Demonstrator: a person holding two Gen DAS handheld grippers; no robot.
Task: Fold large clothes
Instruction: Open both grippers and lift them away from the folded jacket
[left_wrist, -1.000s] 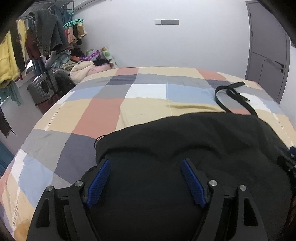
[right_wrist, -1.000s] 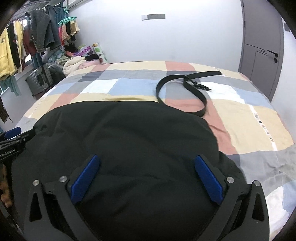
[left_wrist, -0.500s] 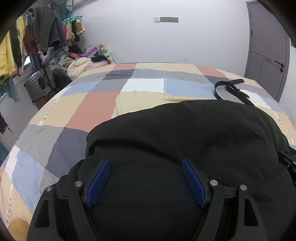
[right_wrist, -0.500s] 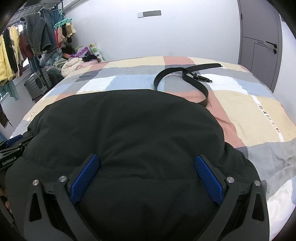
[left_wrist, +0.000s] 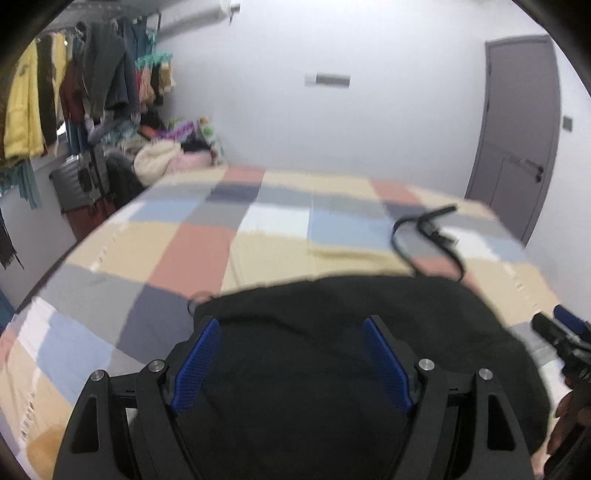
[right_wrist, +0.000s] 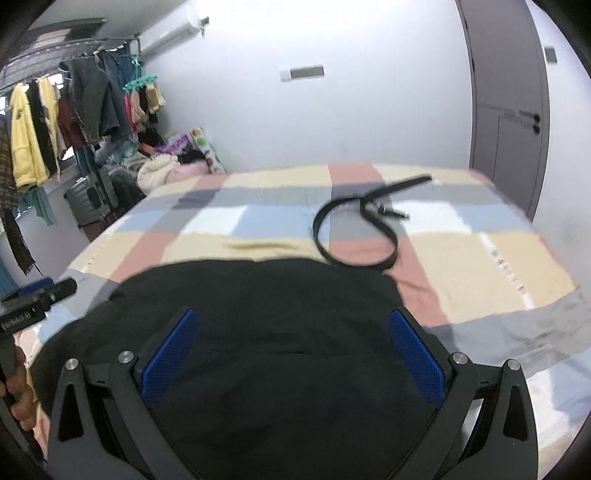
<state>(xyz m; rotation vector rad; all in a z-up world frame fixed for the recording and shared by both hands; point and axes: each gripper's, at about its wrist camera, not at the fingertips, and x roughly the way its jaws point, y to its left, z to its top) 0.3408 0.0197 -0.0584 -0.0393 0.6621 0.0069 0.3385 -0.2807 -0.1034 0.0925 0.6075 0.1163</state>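
A large black padded garment (left_wrist: 332, 332) lies bunched on the near part of a bed with a checked cover (left_wrist: 258, 236); it also fills the lower middle of the right wrist view (right_wrist: 277, 314). My left gripper (left_wrist: 291, 328) is open, its blue pads (left_wrist: 197, 363) spread wide above the garment's left part. My right gripper (right_wrist: 291, 321) is open too, its pads (right_wrist: 415, 360) spread over the garment's right part. Neither holds cloth. Each gripper shows at the other view's edge, the right one (left_wrist: 565, 339) and the left one (right_wrist: 33, 299).
A black belt (right_wrist: 354, 236) lies looped on the bed (right_wrist: 480, 258) just beyond the garment, also seen from the left (left_wrist: 428, 236). A clothes rack (right_wrist: 55, 110), suitcase (right_wrist: 88, 199) and a clothes pile (right_wrist: 166, 166) stand left. A grey door (right_wrist: 506, 110) is at the right.
Both grippers have pulled back and up from the garment, so more of the bed shows and the garment looks smaller. The current frames are blurred by motion. Jaws stayed open.
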